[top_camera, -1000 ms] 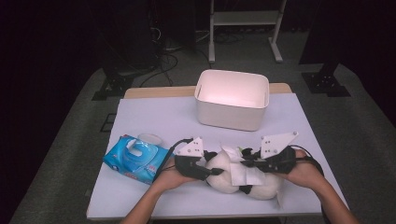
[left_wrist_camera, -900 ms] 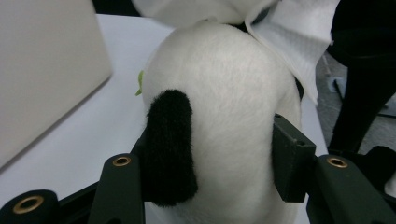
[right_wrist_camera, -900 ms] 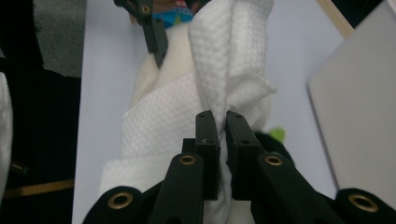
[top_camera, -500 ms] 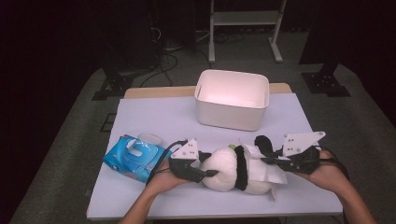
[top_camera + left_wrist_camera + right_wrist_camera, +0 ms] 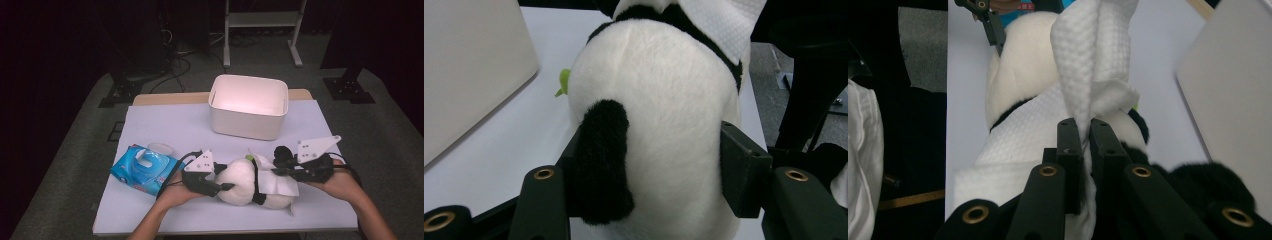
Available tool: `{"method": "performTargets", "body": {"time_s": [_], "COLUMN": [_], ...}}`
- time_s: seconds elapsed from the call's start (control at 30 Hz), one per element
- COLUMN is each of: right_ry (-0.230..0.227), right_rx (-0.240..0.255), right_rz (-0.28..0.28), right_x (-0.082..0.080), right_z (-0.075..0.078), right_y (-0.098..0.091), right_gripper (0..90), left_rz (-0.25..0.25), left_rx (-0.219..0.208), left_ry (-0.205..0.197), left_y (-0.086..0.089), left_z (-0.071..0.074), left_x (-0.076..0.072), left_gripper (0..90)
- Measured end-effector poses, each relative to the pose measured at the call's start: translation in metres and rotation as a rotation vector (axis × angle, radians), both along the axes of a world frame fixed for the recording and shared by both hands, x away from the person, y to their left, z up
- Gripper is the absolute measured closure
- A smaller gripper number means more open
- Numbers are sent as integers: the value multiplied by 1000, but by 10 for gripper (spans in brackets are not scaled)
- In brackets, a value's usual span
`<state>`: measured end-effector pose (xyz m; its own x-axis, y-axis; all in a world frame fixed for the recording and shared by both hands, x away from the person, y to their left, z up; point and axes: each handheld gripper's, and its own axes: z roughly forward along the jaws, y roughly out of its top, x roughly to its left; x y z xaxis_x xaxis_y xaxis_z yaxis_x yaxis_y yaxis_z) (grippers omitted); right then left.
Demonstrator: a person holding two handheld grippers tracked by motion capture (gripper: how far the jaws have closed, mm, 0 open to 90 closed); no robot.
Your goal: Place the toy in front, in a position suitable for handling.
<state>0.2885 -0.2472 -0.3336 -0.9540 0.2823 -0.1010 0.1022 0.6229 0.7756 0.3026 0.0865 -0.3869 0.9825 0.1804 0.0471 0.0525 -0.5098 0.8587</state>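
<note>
A plush panda (image 5: 245, 182) lies on its side near the front edge of the white table (image 5: 165, 125), with bare tabletop behind it as far as the white bin (image 5: 248, 107) and little room between it and the front edge. The left gripper (image 5: 220, 186) has its jaws half-spread around the panda's white body, pads against the fur on both sides in the left gripper view, one beside a black limb (image 5: 601, 160); these jaws have just been opening. The right gripper (image 5: 280, 167), at the panda's other end, has its jaws nearly together, pinching a fold of white wipe (image 5: 1088, 65) that drapes over the toy's black-banded middle. A blue wipes pack (image 5: 142, 169) sits on the far side of the left gripper from the panda, close to the table's left edge. The bin stands well behind the panda, open side up. Both forearms enter from the front edge, flanking the toy.
</note>
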Motion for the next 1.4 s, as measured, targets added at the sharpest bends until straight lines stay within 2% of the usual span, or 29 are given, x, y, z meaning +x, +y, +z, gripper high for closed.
{"method": "performTargets", "body": {"time_s": [0.17, 0.23, 0.43, 0.5, 0.6, 0.67, 0.83, 0.97, 1.07, 1.2, 1.3, 1.4], "right_ry": [0, 0, -13, -19, -9, -10, -10, -8, -7, -9, 1, 16], "right_rx": [9, 15, 21, 6, 11, 18, 40, 44, 46, 44, 47, 63], "right_rz": [-70, -73, -29, -7, -4, -20, -98, -142, -154, -145, -137, -126], "right_x": [-2, -2, 6, 10, 14, 13, 17, 33, 39, 32, 19, 9], "right_z": [1, 1, 3, 1, 1, 1, 0, -2, -2, -1, -2, -7], "right_y": [-25, -26, -2, 10, 10, 2, -22, -24, -24, -30, -40, -45], "right_gripper": [839, 839, 837, 837, 838, 838, 838, 838, 838, 838, 838, 838], "left_rz": [0, -2, -9, -9, -11, -11, -18, -16, -16, -19, -15, -20], "left_rx": [-9, -6, -5, 1, -8, -8, -5, -12, -15, -10, -17, -16], "left_ry": [7, 3, -7, -6, 2, 0, -9, -2, 10, 8, 18, 10], "left_y": [1, 0, -2, -1, 1, 1, -1, 0, 2, 3, 3, 2], "left_z": [-1, 0, 0, 0, -2, -1, -1, -2, -3, -4, -4, -4], "left_x": [0, -1, -3, -3, -2, -2, -4, -4, -1, -1, 0, -1], "left_gripper": [419, 417, 416, 415, 414, 414, 413, 416, 418, 418, 418, 418]}}
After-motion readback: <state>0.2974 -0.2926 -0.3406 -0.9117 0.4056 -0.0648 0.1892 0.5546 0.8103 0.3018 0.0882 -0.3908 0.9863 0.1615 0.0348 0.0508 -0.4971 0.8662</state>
